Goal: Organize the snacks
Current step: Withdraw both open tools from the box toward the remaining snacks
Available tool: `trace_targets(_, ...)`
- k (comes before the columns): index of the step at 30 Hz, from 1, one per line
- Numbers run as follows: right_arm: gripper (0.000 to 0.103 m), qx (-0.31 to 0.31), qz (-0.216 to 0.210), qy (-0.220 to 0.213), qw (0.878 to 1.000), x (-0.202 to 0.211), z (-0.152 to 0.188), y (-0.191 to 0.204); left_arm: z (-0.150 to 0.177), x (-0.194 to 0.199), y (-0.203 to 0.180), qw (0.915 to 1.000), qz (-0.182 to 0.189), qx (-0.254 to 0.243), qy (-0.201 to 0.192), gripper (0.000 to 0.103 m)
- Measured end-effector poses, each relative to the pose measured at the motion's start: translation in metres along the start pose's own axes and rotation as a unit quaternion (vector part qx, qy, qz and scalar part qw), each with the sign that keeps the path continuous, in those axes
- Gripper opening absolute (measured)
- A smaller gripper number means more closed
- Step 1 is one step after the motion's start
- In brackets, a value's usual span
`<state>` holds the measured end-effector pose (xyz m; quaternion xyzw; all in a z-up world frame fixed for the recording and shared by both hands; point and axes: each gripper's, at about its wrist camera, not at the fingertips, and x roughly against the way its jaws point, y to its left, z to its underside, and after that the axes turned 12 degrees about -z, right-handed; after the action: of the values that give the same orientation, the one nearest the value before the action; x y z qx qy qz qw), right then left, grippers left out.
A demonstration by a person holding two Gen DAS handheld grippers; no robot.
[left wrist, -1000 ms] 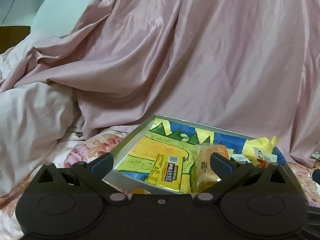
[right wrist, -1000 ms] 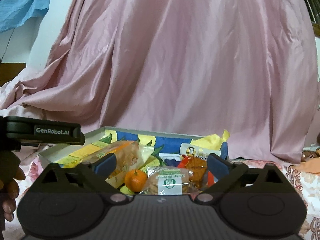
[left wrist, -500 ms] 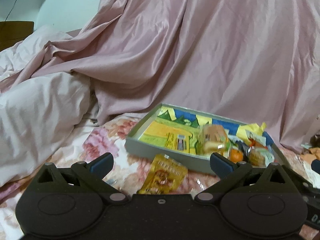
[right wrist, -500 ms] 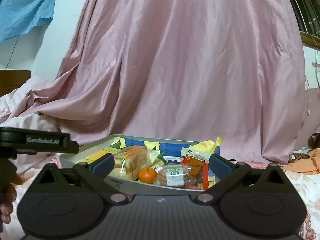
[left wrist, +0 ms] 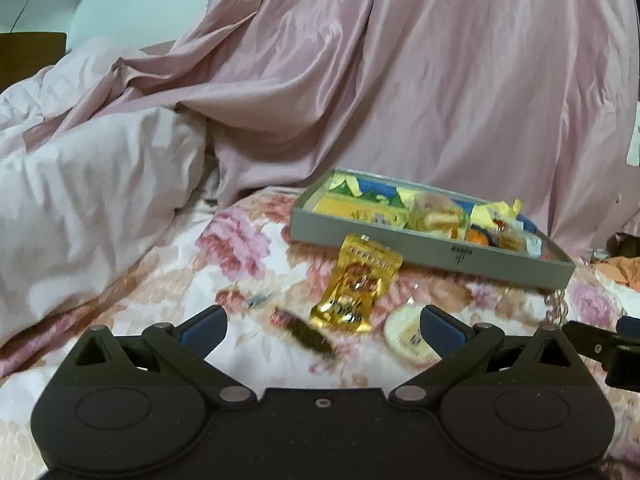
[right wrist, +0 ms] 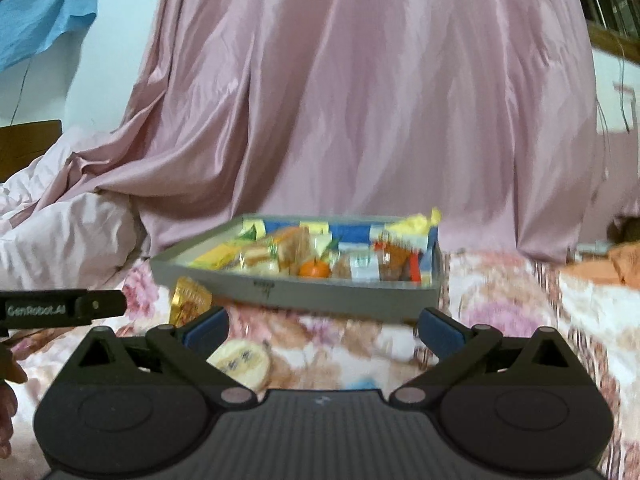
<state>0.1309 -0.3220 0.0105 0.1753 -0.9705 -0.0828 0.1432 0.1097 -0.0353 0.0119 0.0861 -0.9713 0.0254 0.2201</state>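
Note:
A grey tray (left wrist: 432, 246) with a colourful liner sits on a flowered bedspread and holds several wrapped snacks and a small orange (right wrist: 315, 269). In front of it lie a golden snack packet (left wrist: 356, 284), a dark stick snack (left wrist: 306, 334) and a round pale wrapped snack (left wrist: 406, 336). My left gripper (left wrist: 322, 326) is open and empty, just short of these loose snacks. My right gripper (right wrist: 323, 328) is open and empty, facing the tray (right wrist: 304, 292); the round snack (right wrist: 242, 362) lies by its left finger, the golden packet (right wrist: 190, 304) further left.
Pink satin drapery (left wrist: 400, 80) hangs behind the tray. A bunched pale duvet (left wrist: 80, 184) lies at the left. Orange cloth (right wrist: 616, 266) lies at the far right. The left gripper's body (right wrist: 60, 312) juts in at the right view's left edge.
Both grippers have pulled back from the tray, still open and empty. The loose snacks in front of the tray have come into view.

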Motion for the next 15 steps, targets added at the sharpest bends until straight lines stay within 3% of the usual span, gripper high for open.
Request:
trace_targets(6,0.103,-0.013,0.007,0.052,0.999,0.005,0.016,0.006,0.017,0.001,0.015,0.9998,0.006,-0.009,0.017,0.102)
trace_targets(15,0.103,0.021,0.02,0.125,0.992,-0.016,0.031,0.02,0.031,-0.004,0.031,0.9993,-0.005,-0.012,0.034,0.102)
